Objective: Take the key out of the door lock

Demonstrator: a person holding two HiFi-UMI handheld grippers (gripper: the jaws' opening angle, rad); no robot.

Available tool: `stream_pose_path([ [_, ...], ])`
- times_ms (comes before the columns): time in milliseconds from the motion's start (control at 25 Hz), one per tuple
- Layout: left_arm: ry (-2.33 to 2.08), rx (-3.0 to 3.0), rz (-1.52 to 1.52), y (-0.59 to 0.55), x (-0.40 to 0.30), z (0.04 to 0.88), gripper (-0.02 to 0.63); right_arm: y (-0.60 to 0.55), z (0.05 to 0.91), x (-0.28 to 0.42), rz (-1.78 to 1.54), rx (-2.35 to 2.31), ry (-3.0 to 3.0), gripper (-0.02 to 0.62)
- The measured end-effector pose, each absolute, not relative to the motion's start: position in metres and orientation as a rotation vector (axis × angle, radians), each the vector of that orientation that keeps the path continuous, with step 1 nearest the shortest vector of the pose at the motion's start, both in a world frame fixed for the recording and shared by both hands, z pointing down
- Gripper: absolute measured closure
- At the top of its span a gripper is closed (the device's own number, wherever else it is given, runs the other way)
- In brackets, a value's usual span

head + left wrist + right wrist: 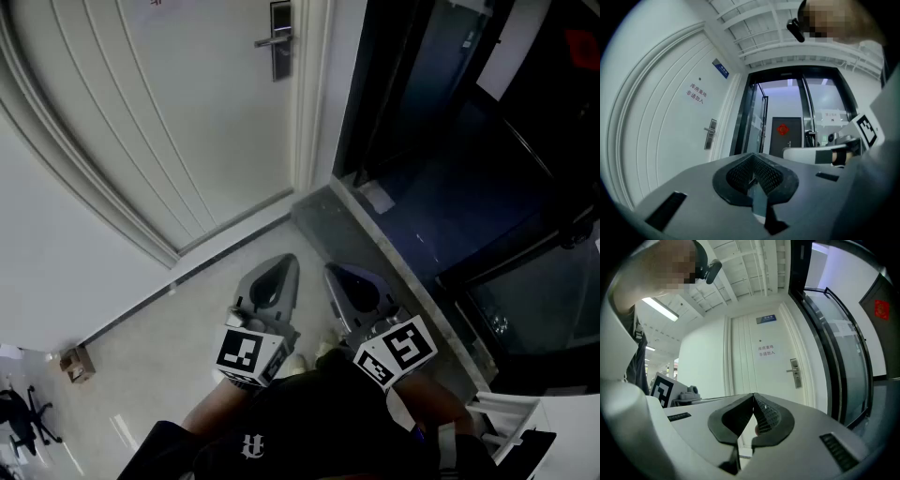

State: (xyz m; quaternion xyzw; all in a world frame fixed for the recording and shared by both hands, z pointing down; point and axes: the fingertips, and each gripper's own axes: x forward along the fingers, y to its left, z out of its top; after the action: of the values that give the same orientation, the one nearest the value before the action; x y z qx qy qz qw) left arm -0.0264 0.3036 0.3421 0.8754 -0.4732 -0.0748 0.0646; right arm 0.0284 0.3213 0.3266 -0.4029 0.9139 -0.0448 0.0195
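A white door [169, 112] stands ahead and to the left, its metal lock plate and lever handle [279, 39] far from both grippers. The lock plate [710, 133] also shows in the left gripper view, and the lock plate [794, 372] in the right gripper view. It is too small to tell whether a key sits in it. My left gripper [286, 265] and right gripper [339, 277] are held low and side by side near my body, pointing toward the door. Both are shut with nothing between the jaws; left gripper [753, 157], right gripper [753, 397].
Dark glass doors with black frames [450, 141] rise on the right behind a grey stone threshold [375, 234]. A small cardboard box [77, 363] and an office chair [23, 417] sit at the lower left. A printed notice [695, 93] hangs on the door.
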Motion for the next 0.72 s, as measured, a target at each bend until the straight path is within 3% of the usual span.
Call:
stream_pose_path([
  [720, -1.557, 2.566, -0.211, 0.130, -0.007, 0.339, 0.600, 0.139, 0.324, 0.041, -0.152, -1.060, 2.893, 0.581],
])
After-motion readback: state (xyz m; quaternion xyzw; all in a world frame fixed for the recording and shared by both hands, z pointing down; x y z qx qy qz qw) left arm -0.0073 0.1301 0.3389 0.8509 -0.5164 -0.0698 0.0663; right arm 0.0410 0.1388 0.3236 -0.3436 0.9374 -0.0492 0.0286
